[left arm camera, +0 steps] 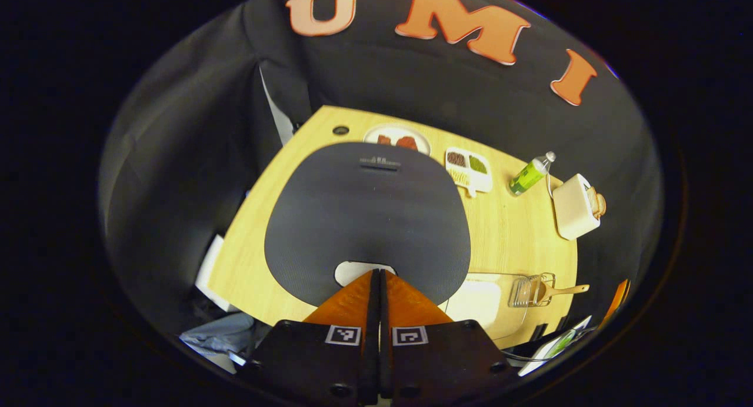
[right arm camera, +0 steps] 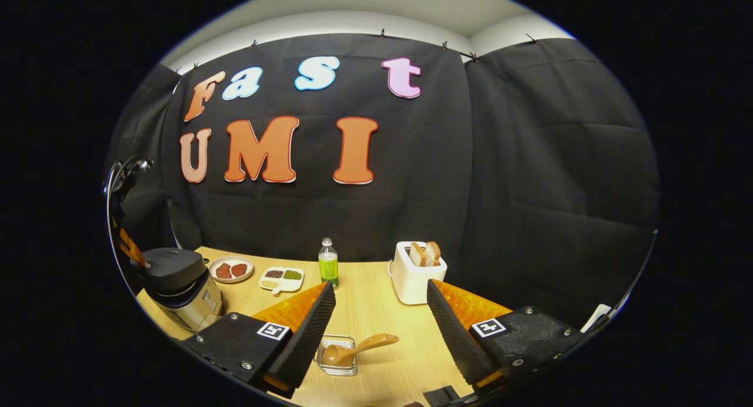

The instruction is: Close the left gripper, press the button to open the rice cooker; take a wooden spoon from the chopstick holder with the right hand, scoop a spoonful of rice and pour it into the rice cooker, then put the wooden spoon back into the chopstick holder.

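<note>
I take the rice cooker [left arm camera: 367, 219] as my reference. Nearest in the left gripper view, the left gripper [left arm camera: 377, 277] has its fingers pressed together, tip poised over the pale button [left arm camera: 353, 272] at the cooker's near edge (I cannot tell whether it touches); the lid is down. My main risk here: a closed tip landing off the button would slide on the dark lid and nudge the cooker without releasing it. Beside the cooker sits a clear container [left arm camera: 479, 301] with a pale fill, which I judge to be rice; just beyond that, the wire chopstick holder [left arm camera: 532, 290] holds the wooden spoon [left arm camera: 559, 289], handle leaning outward. A second risk: that slanted handle could tip the light holder when gripped. In the right gripper view, the right gripper [right arm camera: 381, 319] stands spread wide and empty above the spoon. Behind the cooker lie a plate [left arm camera: 397, 137] with two reddish pieces and a divided tray [left arm camera: 469, 169] of assorted grains. Farther away stand a green bottle [left arm camera: 531, 174] and a toaster [left arm camera: 575, 207] loaded with bread.
</note>
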`<state>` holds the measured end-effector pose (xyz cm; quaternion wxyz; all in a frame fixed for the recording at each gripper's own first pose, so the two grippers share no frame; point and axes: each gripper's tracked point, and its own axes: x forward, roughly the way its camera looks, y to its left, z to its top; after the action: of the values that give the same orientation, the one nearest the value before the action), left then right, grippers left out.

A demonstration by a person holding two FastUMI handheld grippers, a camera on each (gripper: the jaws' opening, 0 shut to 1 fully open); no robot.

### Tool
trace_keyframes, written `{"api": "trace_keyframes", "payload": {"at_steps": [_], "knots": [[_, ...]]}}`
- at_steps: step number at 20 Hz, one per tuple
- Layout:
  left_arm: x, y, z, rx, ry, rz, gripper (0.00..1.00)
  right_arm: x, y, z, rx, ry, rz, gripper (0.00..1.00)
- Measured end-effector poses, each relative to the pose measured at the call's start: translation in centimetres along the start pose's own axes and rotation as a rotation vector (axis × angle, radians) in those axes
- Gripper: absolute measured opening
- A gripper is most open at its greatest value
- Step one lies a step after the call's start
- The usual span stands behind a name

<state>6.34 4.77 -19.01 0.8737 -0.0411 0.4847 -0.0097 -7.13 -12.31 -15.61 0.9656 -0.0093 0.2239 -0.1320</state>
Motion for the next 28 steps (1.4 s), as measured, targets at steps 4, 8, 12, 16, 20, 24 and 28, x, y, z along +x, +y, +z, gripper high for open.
{"api": "trace_keyframes", "payload": {"at_steps": [4,8,12,16,20,24,28], "knots": [[-3.7,-0.3,5.3,0.126,-0.265,0.108,0.07,0.5,0.3,-2.9,0.032,0.103,0.006,0.97],[-7.5,-2.5,9.1,0.193,-0.494,0.124,0.23,0.8,0.8,-5.2,0.068,0.183,0.031,0.97],[-10.4,-4.1,9.6,0.219,-0.624,0.114,0.42,1.3,1.6,-7.7,0.113,0.269,0.044,0.96],[-13.2,-5.6,9.5,0.262,-0.751,0.119,0.9,2.2,1.9,-10.5,0.195,0.34,0.063,0.93],[-14.7,-6.3,8.3,0.256,-0.784,0.121,1.0,3.7,3.1,-13.4,0.281,0.422,0.099,0.87],[-15.3,-5.7,6.7,0.251,-0.76,0.162,0.87,5.8,4.3,-16.2,0.392,0.492,0.125,0.75],[-15.8,-4.8,5.4,0.23,-0.738,0.199,0.97,8.5,5.4,-17.0,0.432,0.473,0.137,0.63]]}}
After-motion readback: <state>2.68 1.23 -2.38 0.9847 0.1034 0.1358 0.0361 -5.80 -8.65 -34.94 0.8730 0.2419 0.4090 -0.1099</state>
